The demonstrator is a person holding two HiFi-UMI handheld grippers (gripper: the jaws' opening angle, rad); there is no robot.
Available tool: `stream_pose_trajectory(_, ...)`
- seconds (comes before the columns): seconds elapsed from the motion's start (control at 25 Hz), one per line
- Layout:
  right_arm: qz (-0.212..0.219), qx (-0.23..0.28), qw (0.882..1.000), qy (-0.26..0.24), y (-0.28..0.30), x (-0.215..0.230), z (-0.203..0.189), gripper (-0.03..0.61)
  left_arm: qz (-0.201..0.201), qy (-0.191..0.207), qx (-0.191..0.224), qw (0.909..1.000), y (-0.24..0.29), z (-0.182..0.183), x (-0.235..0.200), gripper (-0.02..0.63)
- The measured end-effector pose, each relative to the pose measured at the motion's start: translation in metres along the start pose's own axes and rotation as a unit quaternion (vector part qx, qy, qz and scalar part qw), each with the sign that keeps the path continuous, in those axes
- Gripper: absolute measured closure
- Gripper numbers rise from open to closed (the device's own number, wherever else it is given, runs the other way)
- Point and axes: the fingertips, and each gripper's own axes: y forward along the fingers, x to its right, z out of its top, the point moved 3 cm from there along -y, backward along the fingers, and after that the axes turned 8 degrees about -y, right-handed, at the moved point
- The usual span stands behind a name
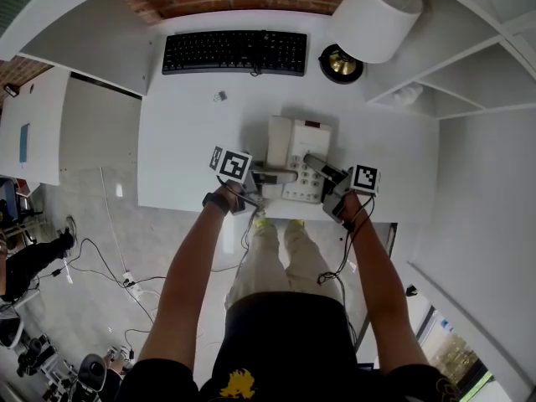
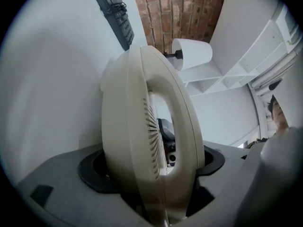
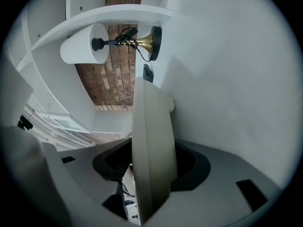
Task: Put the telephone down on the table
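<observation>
Head view, with both gripper views. I count one telephone (image 1: 297,157), two claws, one keyboard (image 1: 234,53), one lamp (image 1: 373,15) and one small loose object (image 1: 219,96), all on one white bench (image 1: 184,141).

The telephone lies low over the bench, close to its near edge. I cannot tell whether its underside touches the surface. The left claw (image 1: 280,175) comes in from the telephone's left and is clamped on the handset side. In the left gripper view the cream body fills the gap between the jaws. The right claw (image 1: 316,164) comes in from the telephone's right. In the right gripper view the telephone's edge stands between the jaws and fills the gap, so I read this claw too as closed on the telephone.

Hidden or unclear: both claws cover part of the keypad in the head view. In each gripper view the telephone's body hides the pads, and its lower end is cut off by the frame. The small object, beyond and left of the telephone, is too small for me to name.

Open room: bare bench lies left of the telephone, and beyond it up to the keyboard. The lamp stands beyond and right of the telephone. Right of the telephone the bench is narrower and ends at white shelves (image 1: 452,82).
</observation>
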Motion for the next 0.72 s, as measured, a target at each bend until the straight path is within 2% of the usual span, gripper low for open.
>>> stream_pose_trajectory(0.16,-0.058,-0.009,0.998,-0.031,-0.002,0.0,0.001,0.338,0.0,-0.004,0.006,1.0,0.001,-0.001,0.0,0.17)
stream_pose_trajectory(0.28,-0.106,-0.017,0.991,-0.085,-0.002,-0.003,0.005,0.314,0.001,-0.007,0.012,0.9999,0.001,0.0,0.0,0.172)
stream_pose_trajectory(0.36,-0.115,-0.017,0.988,-0.103,-0.003,-0.003,0.007,0.305,0.004,-0.007,0.015,0.9998,0.001,0.0,0.0,0.173)
stream_pose_trajectory(0.44,-0.093,-0.007,0.992,-0.083,-0.005,-0.002,0.009,0.313,0.006,-0.006,0.017,0.9998,0.001,0.0,0.0,0.173)
stream_pose_trajectory(0.52,-0.04,0.013,0.999,-0.032,-0.008,0.0,0.012,0.342,0.002,-0.007,0.019,0.9998,0.0,0.001,0.0,0.173)
stream_pose_trajectory(0.6,0.0,0.026,1.0,0.009,-0.01,0.003,0.014,0.368,-0.003,-0.01,0.021,0.9997,0.0,0.002,0.0,0.173)
stream_pose_trajectory(0.64,0.003,0.026,1.0,0.012,-0.011,0.004,0.015,0.368,-0.004,-0.011,0.021,0.9997,0.0,0.002,0.0,0.173)
stream_pose_trajectory(0.72,-0.016,0.023,1.0,-0.013,-0.01,0.004,0.017,0.367,-0.002,-0.01,0.022,0.9997,0.0,0.002,0.0,0.173)
